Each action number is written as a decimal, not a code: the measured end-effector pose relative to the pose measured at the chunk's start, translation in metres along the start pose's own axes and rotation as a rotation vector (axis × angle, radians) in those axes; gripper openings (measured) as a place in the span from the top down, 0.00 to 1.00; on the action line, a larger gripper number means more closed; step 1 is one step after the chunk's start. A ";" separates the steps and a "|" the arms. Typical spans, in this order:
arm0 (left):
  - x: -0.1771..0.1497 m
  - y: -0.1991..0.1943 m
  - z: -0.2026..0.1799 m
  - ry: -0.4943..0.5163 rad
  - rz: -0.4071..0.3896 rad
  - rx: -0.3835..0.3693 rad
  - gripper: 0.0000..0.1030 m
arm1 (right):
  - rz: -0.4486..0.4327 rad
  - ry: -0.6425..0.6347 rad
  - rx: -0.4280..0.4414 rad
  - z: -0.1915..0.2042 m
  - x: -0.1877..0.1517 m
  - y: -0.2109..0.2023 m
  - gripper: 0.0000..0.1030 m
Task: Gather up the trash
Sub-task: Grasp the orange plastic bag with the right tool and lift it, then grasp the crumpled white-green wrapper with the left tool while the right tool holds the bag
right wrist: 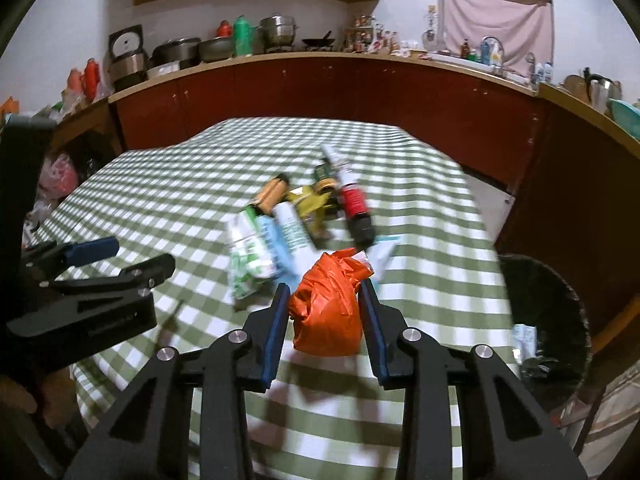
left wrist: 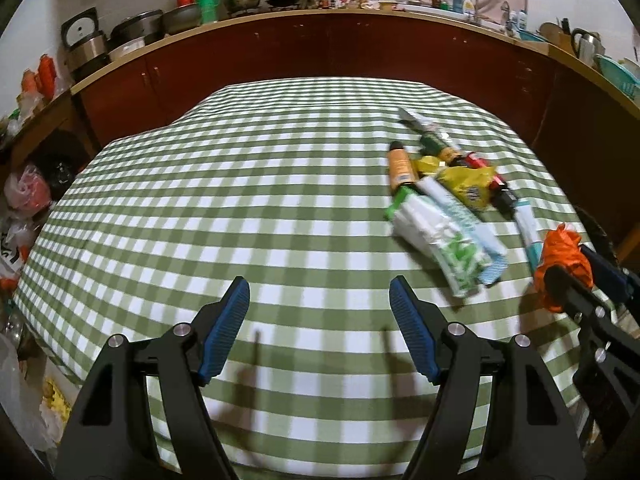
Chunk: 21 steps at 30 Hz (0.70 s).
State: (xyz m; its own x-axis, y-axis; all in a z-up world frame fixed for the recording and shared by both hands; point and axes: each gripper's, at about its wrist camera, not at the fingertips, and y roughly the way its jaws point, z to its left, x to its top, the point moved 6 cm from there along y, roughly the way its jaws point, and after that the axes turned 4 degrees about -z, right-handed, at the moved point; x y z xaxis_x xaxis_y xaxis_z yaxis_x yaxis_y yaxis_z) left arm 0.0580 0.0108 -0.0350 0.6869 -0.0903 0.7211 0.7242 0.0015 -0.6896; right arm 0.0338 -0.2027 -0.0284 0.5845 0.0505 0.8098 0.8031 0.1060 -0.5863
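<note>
My right gripper (right wrist: 325,286) is shut on a crumpled orange plastic bag (right wrist: 326,312), its blue pads pressing both sides, just above the checked table (right wrist: 160,184). From the left wrist view the same orange bag (left wrist: 560,256) shows at the right edge in the right gripper (left wrist: 568,270). Beyond it lies a trash pile: a white-green packet (left wrist: 448,236), a yellow wrapper (left wrist: 468,182), an orange can (left wrist: 401,168) and a red-labelled bottle (right wrist: 354,200). My left gripper (left wrist: 319,284) is open over bare cloth with nothing between its fingers, left of the pile.
A black-lined waste bin (right wrist: 552,304) stands off the table's right edge with some scraps inside. Dark red cabinets and a cluttered counter (left wrist: 320,12) run behind the table. Plastic bags (left wrist: 24,192) pile on the floor to the left.
</note>
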 end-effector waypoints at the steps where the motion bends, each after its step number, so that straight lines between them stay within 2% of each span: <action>1: 0.001 0.000 -0.006 0.002 0.001 -0.010 0.31 | -0.003 0.005 -0.008 -0.005 0.000 -0.001 0.65; 6: 0.007 0.001 -0.029 0.023 -0.005 -0.035 0.30 | -0.022 0.051 -0.071 -0.041 0.001 -0.009 0.65; 7: 0.009 0.001 -0.034 0.027 -0.008 -0.039 0.29 | -0.024 0.058 -0.079 -0.046 0.001 -0.009 0.65; 8: 0.010 0.001 -0.038 0.029 -0.010 -0.042 0.22 | -0.026 0.067 -0.086 -0.052 0.001 -0.010 0.65; 12: 0.015 0.004 -0.054 0.040 -0.017 -0.047 0.22 | -0.032 0.100 -0.110 -0.072 0.001 -0.012 0.65; 21: 0.016 0.035 -0.069 0.079 0.017 -0.009 0.21 | -0.017 0.129 -0.108 -0.084 -0.007 -0.006 0.65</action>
State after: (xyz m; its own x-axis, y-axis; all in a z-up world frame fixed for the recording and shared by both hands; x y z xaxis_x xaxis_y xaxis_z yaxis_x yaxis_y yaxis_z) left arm 0.0901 -0.0592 -0.0525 0.6919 -0.1689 0.7020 0.7115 -0.0056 -0.7027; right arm 0.0346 -0.2871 -0.0319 0.5753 -0.0794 0.8141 0.8166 -0.0016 -0.5772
